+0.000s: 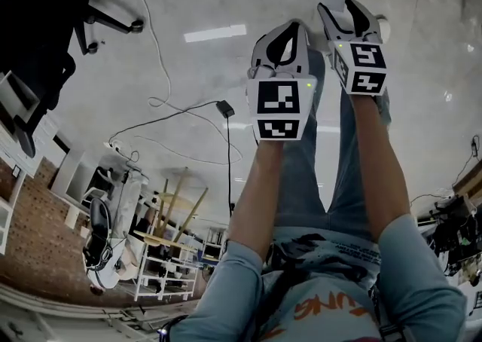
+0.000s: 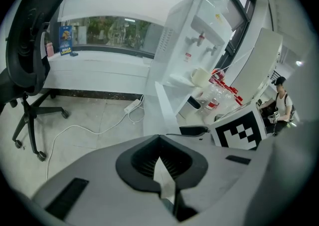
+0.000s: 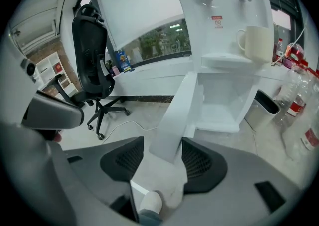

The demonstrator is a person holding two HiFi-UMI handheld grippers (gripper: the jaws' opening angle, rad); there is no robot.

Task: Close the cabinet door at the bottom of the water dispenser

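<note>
White door: the flat white cabinet door (image 3: 174, 115) at the foot of the tall white plastic water dispenser (image 3: 224, 31) is standing swung out, edge-on in the right gripper view. The bottom compartment (image 3: 222, 108) is lying open behind it.
Right tool: the grey two-jaw right gripper (image 3: 162, 153) is holding its jaws spread wide. The door's free edge is lining up in the gap between the ribbed black pads (image 3: 202, 160). I am reading neither pad as pressing on it, so nothing is being gripped.
Left tool: the grey left gripper (image 2: 160, 163) is showing its jaws drawn together to a thin slit, with nothing held. It is pointing at the same door (image 2: 164, 113) from the side.
Step in hand: judging this as the approach; the door is not yet swinging shut.
Doing it well: pushing is looking better than pinching. I am advising that one jaw's flat side be laid on the door's outer face near the free edge, far from the hinge, and that it follow the door's arc until the panel is sitting flush.
Watching for: the cream ceramic mug (image 3: 256, 43) is sitting on the drip shelf above, so the push should be staying low. The left tool should be staying out of the closing gap.
</note>
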